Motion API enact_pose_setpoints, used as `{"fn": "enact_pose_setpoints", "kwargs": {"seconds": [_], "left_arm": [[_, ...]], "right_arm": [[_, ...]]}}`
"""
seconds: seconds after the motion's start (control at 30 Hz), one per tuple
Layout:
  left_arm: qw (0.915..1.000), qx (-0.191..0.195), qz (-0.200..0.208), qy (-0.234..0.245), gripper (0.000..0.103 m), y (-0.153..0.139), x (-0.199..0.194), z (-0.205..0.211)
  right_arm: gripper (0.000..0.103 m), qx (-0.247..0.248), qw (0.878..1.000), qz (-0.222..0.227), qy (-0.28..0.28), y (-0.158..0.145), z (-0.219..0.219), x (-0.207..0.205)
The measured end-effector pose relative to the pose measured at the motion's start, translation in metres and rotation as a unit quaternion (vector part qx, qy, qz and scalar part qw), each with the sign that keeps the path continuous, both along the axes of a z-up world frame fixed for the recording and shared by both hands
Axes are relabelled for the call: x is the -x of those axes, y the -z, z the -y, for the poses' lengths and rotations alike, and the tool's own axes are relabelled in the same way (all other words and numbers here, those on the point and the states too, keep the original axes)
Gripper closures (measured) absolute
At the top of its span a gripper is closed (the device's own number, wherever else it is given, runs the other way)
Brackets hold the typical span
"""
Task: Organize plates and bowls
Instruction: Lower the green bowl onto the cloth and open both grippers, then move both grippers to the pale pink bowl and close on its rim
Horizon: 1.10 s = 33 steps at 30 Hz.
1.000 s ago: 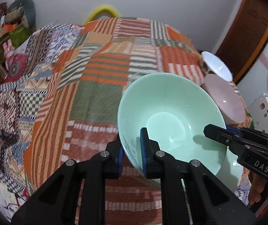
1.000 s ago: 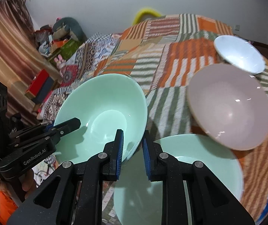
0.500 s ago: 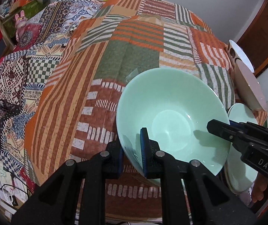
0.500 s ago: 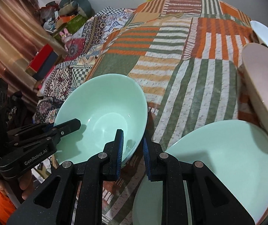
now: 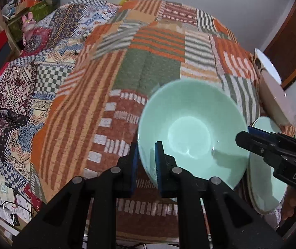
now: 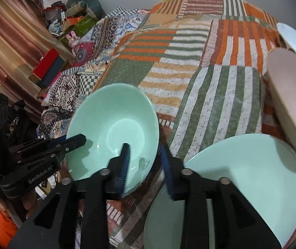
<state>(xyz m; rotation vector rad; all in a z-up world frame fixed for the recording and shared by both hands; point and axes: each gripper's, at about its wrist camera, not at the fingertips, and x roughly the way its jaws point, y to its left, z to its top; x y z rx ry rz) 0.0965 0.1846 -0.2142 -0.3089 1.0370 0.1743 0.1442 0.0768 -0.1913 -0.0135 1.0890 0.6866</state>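
Observation:
A mint green bowl (image 5: 193, 132) (image 6: 114, 124) sits low over the patchwork quilt, near the bed's front edge. My left gripper (image 5: 146, 147) is shut on its near-left rim and shows in the right wrist view as a black clamp (image 6: 79, 140). My right gripper (image 6: 144, 148) is opening. The bowl's right rim stands between its fingers, one inside and one outside, and the pads are off it. In the left wrist view the right gripper (image 5: 249, 139) sits at the bowl's right edge. A mint green plate (image 6: 251, 176) (image 5: 266, 166) lies right of the bowl.
A pink bowl (image 6: 289, 95) (image 5: 272, 97) and a white bowl (image 6: 295, 39) (image 5: 268, 66) stand along the bed's right side. The quilt (image 5: 148, 68) stretches away behind. Shelves with toys and boxes (image 6: 50, 66) line the left wall.
Both grippers have carried the green bowl lower and nearer the front of the bed, left of the green plate. The right gripper's fingers have spread apart off the rim.

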Motion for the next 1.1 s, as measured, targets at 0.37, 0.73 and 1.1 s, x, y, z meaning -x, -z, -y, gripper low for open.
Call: {"fn": "enact_pose_setpoints", "kwargs": {"seconds": [0.37,0.73,1.1], "left_arm": [[0.9974,-0.019,0.067,0.017,0.087,-0.061,0.003,0.019],[0.9888,-0.003,0.115,0.096,0.085,-0.104,-0.033,0.084],[0.9820,-0.008,0.106,0.156,0.072,-0.104,-0.105,0.154]], "right_arm": [[0.062,-0.013,0.997,0.074,0.018,-0.040,0.030,0.015],[0.062,-0.030,0.984,0.129,0.116,-0.073,0.113,0.010],[0.062,-0.055,0.961,0.126,0.240,-0.074,0.211,-0.013]]}}
